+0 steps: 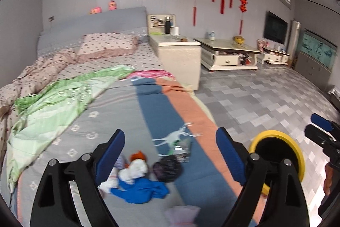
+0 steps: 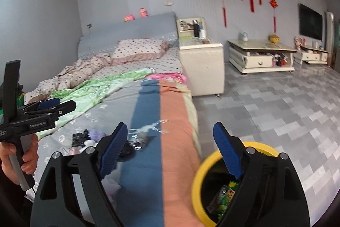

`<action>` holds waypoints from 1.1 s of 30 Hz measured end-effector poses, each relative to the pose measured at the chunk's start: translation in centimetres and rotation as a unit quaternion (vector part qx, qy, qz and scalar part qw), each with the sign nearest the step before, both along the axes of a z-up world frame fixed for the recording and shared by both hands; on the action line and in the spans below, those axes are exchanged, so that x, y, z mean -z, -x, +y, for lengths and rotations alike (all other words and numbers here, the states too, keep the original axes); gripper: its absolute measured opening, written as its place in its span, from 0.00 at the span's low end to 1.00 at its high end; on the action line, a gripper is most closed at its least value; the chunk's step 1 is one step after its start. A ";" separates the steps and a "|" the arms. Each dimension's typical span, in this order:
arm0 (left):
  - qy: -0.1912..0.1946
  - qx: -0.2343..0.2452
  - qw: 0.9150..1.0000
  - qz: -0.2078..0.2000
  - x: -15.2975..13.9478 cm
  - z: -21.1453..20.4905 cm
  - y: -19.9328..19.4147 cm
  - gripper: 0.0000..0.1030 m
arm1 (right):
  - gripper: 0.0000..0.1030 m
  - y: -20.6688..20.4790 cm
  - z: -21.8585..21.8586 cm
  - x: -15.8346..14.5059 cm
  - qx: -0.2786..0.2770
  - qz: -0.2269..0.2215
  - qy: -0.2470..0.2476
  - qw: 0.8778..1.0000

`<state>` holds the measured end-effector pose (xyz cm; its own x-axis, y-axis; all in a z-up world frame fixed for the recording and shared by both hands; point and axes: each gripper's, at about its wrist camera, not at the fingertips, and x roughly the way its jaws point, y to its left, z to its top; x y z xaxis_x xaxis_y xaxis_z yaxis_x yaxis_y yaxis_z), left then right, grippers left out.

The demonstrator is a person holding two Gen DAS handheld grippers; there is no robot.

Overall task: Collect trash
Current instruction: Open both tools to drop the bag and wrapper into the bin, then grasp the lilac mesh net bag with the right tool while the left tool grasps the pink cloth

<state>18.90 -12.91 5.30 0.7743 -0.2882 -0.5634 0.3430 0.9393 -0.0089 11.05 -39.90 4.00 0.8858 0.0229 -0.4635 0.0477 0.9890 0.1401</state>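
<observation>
- The trash lies in a small heap on the bed [image 1: 119, 112], near its foot end: a white wad [image 1: 133, 169], a blue cloth [image 1: 140, 190], a dark crumpled bag [image 1: 167, 167] and a clear plastic bottle [image 1: 182, 148].
- Judged by look, all of it is light. The wad, cloth and bag are soft and should bunch under a pinch; take them at the thickest fold so a loose corner does not slip out.
- The bottle looks thin and slippery and may crush; grip it across its middle.
- The bin [image 2: 197, 180], yellow-rimmed, stands on the floor just beside the bed, with wrappers [image 2: 225, 197] already inside.
- The left tool [image 1: 170, 156] is spread wide and empty, hovering above the heap and touching nothing.
- The right tool [image 2: 170, 148] is likewise wide apart and empty, over the bin's rim and the bed edge.
</observation>
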 end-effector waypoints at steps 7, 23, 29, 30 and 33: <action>-0.018 -0.058 0.998 0.001 0.2 7.0 -0.9 0.83 | 0.87 -1.9 6.2 -0.7 -0.036 -0.009 0.019 0.999; -0.019 -0.130 0.986 0.099 11.2 16.8 -3.5 0.83 | 0.92 -6.6 12.2 10.6 -0.129 0.123 0.023 0.984; -0.021 -0.149 0.979 0.137 16.2 18.1 -4.3 0.83 | 0.92 -7.5 14.1 15.5 -0.144 0.173 0.041 0.973; -0.022 -0.151 0.978 0.144 17.0 18.1 -4.5 0.83 | 0.92 -7.7 14.3 16.1 -0.145 0.179 0.043 0.972; -0.025 -0.151 0.975 0.158 18.9 18.1 -5.0 0.82 | 0.92 -8.0 14.5 18.0 -0.146 0.199 0.039 0.968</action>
<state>23.87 5.22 -13.60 0.6044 -0.0390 -0.7957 0.0379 0.9991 -0.0202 19.09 -25.35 -14.02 0.5985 0.1969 -0.7766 -0.2001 0.9754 0.0931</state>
